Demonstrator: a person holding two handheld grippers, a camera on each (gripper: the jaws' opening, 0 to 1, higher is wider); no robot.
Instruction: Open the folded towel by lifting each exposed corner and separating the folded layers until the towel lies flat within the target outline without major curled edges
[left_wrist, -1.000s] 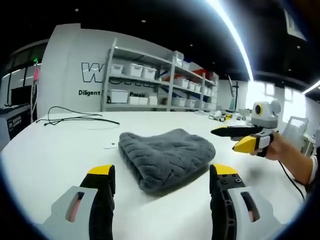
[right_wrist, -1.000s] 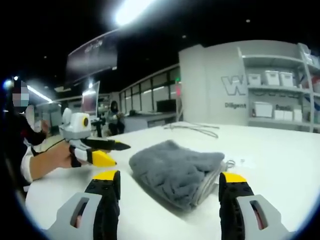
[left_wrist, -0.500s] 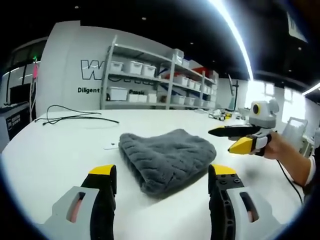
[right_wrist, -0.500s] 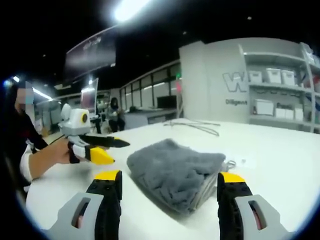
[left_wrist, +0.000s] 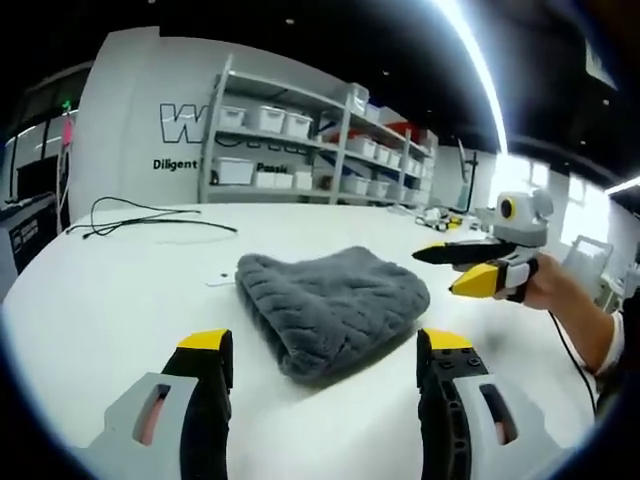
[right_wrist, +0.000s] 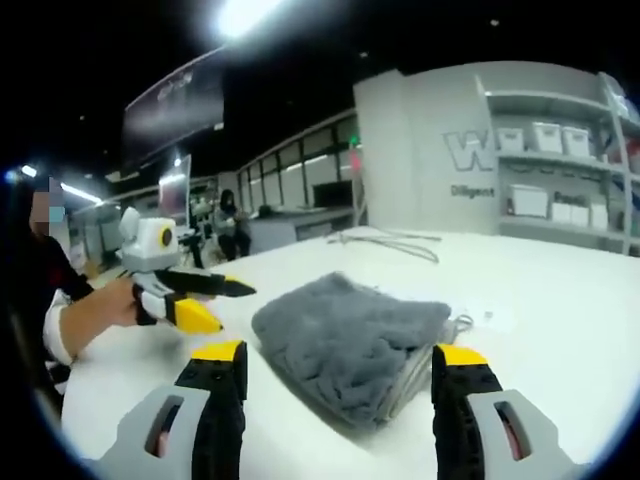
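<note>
Still folded, the gray towel lies on the white table, long axis running 11-to-5 o'clock; left gripper and right gripper hover spread, holding nothing.

Folded towel lies on bench, ahead of left gripper. Right gripper right of towel. Cable behind towel; shelving beyond bench.

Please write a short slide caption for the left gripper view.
Folded grey towel on white table, both tools open: left near, right beside it.
</note>
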